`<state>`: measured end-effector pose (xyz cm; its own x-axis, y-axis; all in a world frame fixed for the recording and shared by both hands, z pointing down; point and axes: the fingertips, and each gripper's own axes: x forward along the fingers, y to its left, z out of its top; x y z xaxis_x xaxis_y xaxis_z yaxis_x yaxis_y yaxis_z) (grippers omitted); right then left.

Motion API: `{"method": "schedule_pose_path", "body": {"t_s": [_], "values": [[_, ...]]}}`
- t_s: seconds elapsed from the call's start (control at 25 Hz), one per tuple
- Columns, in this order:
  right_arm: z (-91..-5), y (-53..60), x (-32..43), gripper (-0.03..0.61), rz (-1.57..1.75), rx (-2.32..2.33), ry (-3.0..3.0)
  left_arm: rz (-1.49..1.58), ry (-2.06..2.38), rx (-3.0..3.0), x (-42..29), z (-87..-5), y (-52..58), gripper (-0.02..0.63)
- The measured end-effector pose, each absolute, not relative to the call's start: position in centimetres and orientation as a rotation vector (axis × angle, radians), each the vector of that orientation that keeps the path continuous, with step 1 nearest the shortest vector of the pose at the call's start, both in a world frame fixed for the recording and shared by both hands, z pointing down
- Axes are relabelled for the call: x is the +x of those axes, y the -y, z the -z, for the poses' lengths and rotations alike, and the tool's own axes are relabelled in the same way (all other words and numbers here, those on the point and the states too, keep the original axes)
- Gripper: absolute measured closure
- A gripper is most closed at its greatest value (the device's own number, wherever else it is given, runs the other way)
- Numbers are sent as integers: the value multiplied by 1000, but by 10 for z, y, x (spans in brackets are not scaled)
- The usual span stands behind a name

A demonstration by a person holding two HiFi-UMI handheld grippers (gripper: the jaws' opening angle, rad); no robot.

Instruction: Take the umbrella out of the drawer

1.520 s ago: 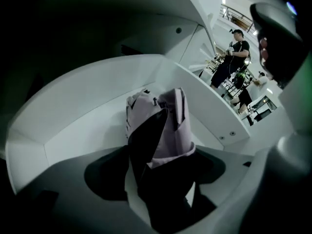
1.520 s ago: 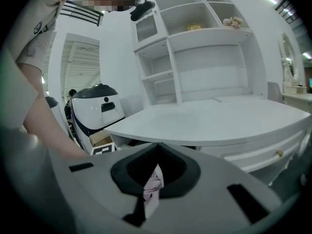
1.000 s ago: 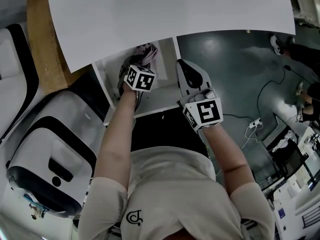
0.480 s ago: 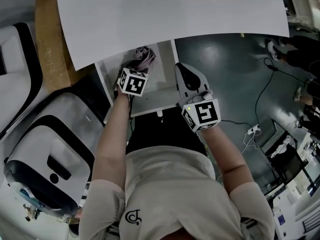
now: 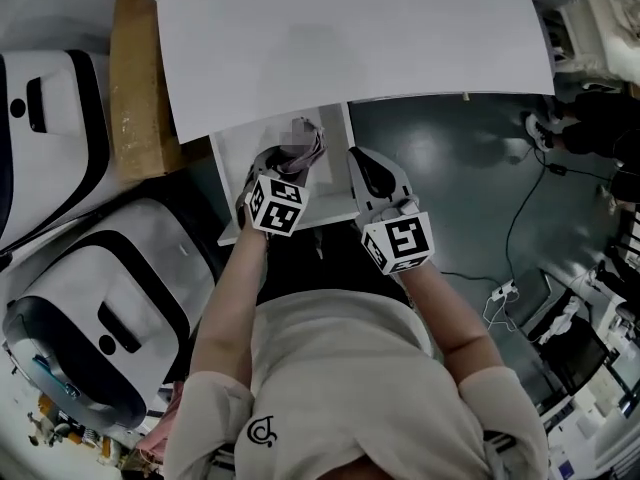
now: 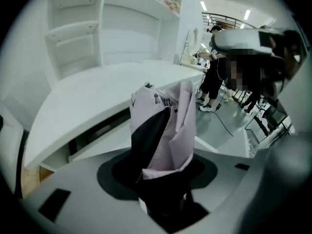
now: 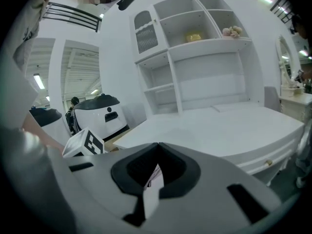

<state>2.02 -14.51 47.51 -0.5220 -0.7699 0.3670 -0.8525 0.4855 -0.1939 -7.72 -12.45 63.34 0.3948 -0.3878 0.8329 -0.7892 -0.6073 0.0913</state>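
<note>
A folded pink and black umbrella stands upright between the jaws of my left gripper, which is shut on its lower end. It hangs over the open white drawer under the white desk top, clear of the drawer floor. My right gripper hovers by the drawer's right side. Its tips meet and nothing is between them. The left gripper's marker cube shows in the right gripper view.
White and black machines stand at the left beside a wooden board. Cables lie on the grey floor at the right. A white shelf unit rises behind the desk. People stand farther off.
My left gripper has risen with the umbrella, lifting it up out of the drawer. My right gripper has risen a little too.
</note>
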Motion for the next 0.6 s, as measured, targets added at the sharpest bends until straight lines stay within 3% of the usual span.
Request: {"method": "schedule_pose_path", "body": {"t_s": [0.6], "values": [[-360,144,16,572,-245,1399,2635,-802,1308,2417,-85,-447,129,380]]}}
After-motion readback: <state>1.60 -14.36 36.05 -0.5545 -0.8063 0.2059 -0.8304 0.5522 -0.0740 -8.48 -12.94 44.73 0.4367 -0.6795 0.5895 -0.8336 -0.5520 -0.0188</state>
